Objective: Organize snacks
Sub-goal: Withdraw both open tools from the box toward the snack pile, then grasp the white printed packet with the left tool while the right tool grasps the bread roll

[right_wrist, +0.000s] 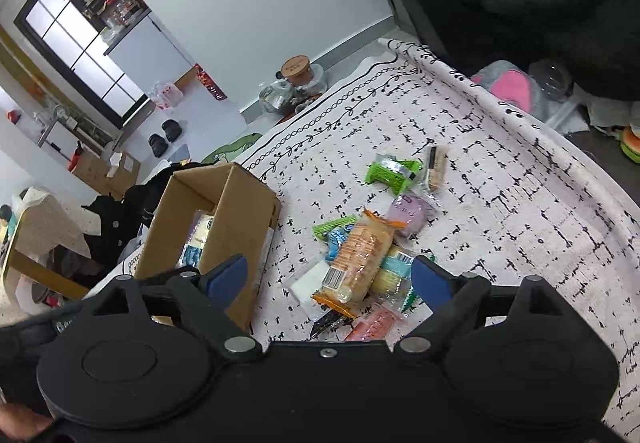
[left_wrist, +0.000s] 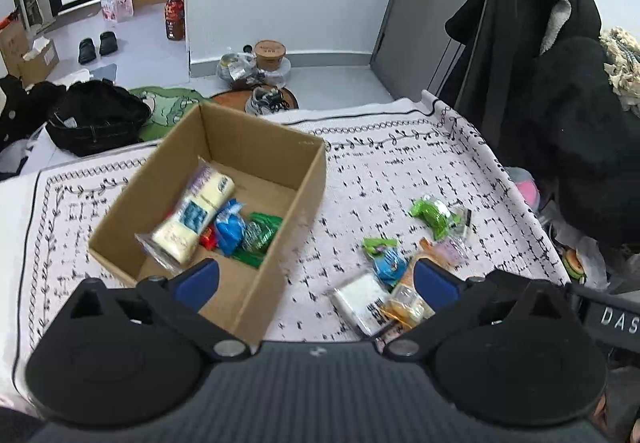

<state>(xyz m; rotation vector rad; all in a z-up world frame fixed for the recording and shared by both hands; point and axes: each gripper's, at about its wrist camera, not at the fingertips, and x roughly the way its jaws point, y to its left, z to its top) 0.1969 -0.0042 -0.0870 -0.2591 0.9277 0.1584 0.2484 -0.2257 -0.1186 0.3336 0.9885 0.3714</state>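
right, both claws are spread wide with nothing between the pads: my left gripper (left_wrist: pixel 316 279) hangs over the near corner of the cardboard box (left_wrist: pixel 256 147), my right gripper (right_wrist: pixel 328 279) over the loose pile on the patterned cloth (right_wrist: pixel 500 203). the box already holds a pale cracker pack (left_wrist: pixel 192 215), a blue packet (left_wrist: pixel 230 227) and some green wrappers (left_wrist: pixel 260 235). still outside it: the orange-edged biscuit pack (right_wrist: pixel 360 259) lying on top of the heap, a purple packet (right_wrist: pixel 410 213) just beside it, and a green packet (right_wrist: pixel 392 171) further off, apart from the rest.

my worry is the heap. the wrappers overlap, so closing on the biscuit pack could pinch a neighbour too, or drag the pile along the cloth. the film looks slippery, and a shallow bite may let it slide out over the box wall. the two grippers are close together, so crossing paths near the box edge could knock it askew.
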